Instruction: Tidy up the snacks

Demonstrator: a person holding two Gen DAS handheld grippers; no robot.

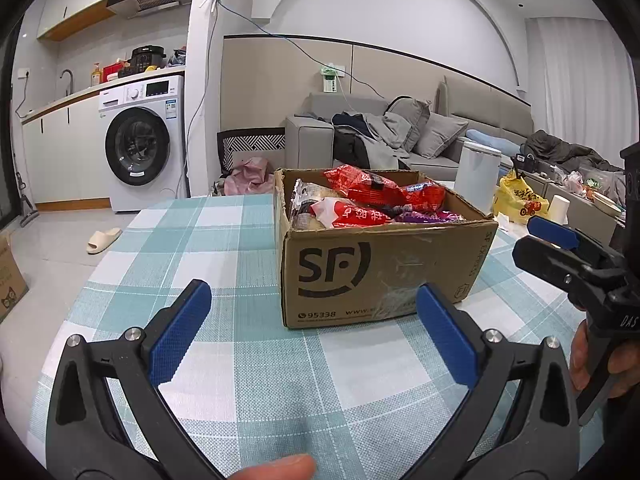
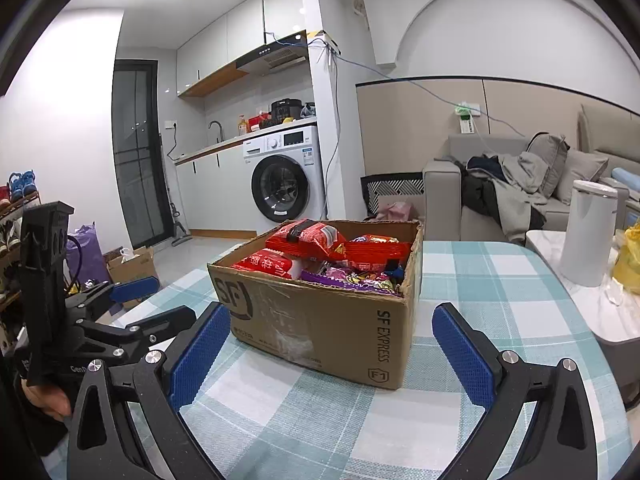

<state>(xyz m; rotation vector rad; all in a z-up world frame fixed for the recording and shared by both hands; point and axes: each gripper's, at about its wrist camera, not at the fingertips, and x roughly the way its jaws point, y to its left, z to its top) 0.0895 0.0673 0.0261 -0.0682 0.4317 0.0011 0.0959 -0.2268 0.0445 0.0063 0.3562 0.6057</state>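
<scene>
The cardboard box (image 1: 384, 268) sat at the centre of both frames on the checked tablecloth (image 1: 224, 240), heaped with snack packets (image 1: 372, 196): red ones on top, purple ones toward the lower right of the pile. Both tools were spread wide and held nothing. The left gripper (image 1: 312, 328) filled the bottom of its own view, just short of the box's printed front. The right gripper (image 2: 332, 344) sat low in its view, near the box's corner.

The main risk, as I judged it, lay in the heap itself. The red packets rose above the rim, so a grab at one could drag its neighbours over the edge and onto the table. The packets looked slick and puffy, and a pinch at a corner could slip or crush the contents. The box seemed light and its torn top edge was ragged; a push against the wall could slide it across the cloth rather than hold it.

The two tools also stood close together. The right one showed at the right edge of the left view and the left one at the lower left of the right view, so reaching in together might make them collide. A white canister (image 2: 588, 232) and a yellow bag (image 1: 516, 200) stood to the right, off the cloth. Nothing lay between the tools and the box.
</scene>
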